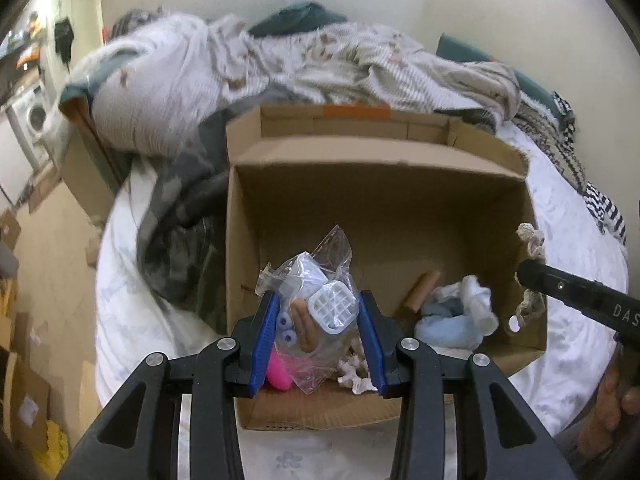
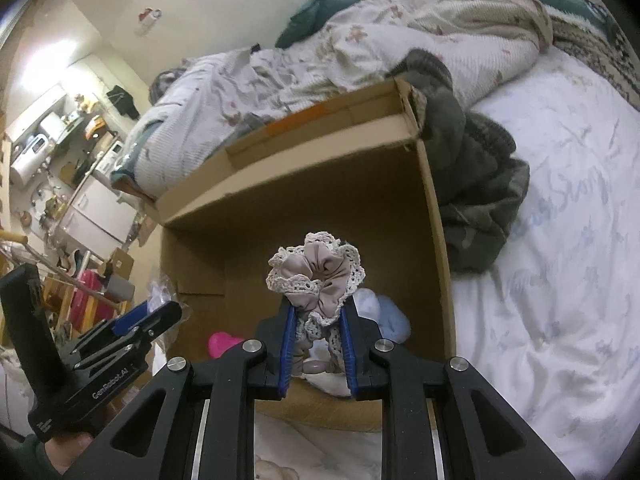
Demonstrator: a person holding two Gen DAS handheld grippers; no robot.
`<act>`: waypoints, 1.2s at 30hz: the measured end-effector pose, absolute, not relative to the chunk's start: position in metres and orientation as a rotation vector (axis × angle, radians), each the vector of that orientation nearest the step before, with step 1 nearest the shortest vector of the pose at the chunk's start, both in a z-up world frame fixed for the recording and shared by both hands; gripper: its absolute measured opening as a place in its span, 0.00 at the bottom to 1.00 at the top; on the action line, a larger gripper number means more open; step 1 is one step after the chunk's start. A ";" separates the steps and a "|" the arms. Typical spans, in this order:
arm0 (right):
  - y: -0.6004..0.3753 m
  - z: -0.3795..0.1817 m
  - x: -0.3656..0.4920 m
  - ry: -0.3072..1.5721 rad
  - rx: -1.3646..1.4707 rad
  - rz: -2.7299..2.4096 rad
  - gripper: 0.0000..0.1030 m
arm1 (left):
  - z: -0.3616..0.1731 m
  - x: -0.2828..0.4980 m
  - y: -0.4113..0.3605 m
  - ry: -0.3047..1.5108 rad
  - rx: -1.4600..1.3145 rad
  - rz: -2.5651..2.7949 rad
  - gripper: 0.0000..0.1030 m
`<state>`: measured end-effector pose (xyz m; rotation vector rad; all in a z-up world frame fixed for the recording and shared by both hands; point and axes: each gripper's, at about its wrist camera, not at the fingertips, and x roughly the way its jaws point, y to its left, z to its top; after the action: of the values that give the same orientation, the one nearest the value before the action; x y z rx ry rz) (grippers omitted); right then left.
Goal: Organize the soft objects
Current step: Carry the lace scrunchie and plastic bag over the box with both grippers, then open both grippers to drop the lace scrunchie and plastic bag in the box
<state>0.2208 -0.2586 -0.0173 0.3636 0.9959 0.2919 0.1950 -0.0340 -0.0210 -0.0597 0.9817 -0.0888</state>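
An open cardboard box [image 1: 384, 200] stands on the bed. My left gripper [image 1: 318, 308] is shut on a clear plastic bag [image 1: 312, 280] of small items, held over the box's near left corner. My right gripper [image 2: 318, 320] is shut on a beige scrunchie [image 2: 318, 276] with lace trim, held over the box [image 2: 304, 200]. That scrunchie [image 1: 530, 240] and the right gripper also show in the left wrist view at the box's right wall. Inside the box lie a blue and white soft cloth [image 1: 456, 316], a pink object [image 1: 280, 372] and a brown tube [image 1: 420, 290].
A crumpled quilt [image 1: 240, 60] and a dark camouflage garment [image 1: 176, 220] lie on the bed behind and left of the box. The white bedsheet [image 2: 560, 280] stretches to the right. Cardboard boxes [image 1: 24, 380] sit on the floor to the left.
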 end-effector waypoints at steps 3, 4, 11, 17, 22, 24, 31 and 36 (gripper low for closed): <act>-0.258 -0.027 0.225 1.031 0.370 0.278 0.22 | -0.031 0.201 -0.032 1.028 -0.121 -0.116 0.35; -0.258 -0.030 0.226 1.041 0.368 0.275 0.22 | -0.032 0.202 -0.032 1.035 -0.128 -0.120 0.35; -0.253 -0.038 0.230 1.071 0.376 0.300 0.22 | -0.032 0.205 -0.041 1.042 -0.111 -0.116 0.35; -0.241 -0.044 0.230 1.099 0.352 0.343 0.22 | -0.034 0.203 -0.046 1.059 -0.096 -0.111 0.35; -0.236 -0.043 0.232 1.106 0.364 0.380 0.23 | -0.035 0.203 -0.045 1.060 -0.088 -0.099 0.37; -0.237 -0.045 0.233 1.116 0.379 0.378 0.32 | -0.036 0.203 -0.045 1.066 -0.086 -0.093 0.38; -0.243 -0.035 0.232 1.056 0.393 0.347 0.79 | -0.035 0.200 -0.047 1.060 -0.067 -0.059 0.69; -0.242 -0.024 0.228 0.991 0.355 0.328 1.00 | -0.032 0.199 -0.042 1.049 -0.082 -0.039 0.69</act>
<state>0.2283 -0.2418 -0.0238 0.3552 0.9912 0.3280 0.1987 -0.0418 -0.0319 -0.0819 1.0488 -0.0391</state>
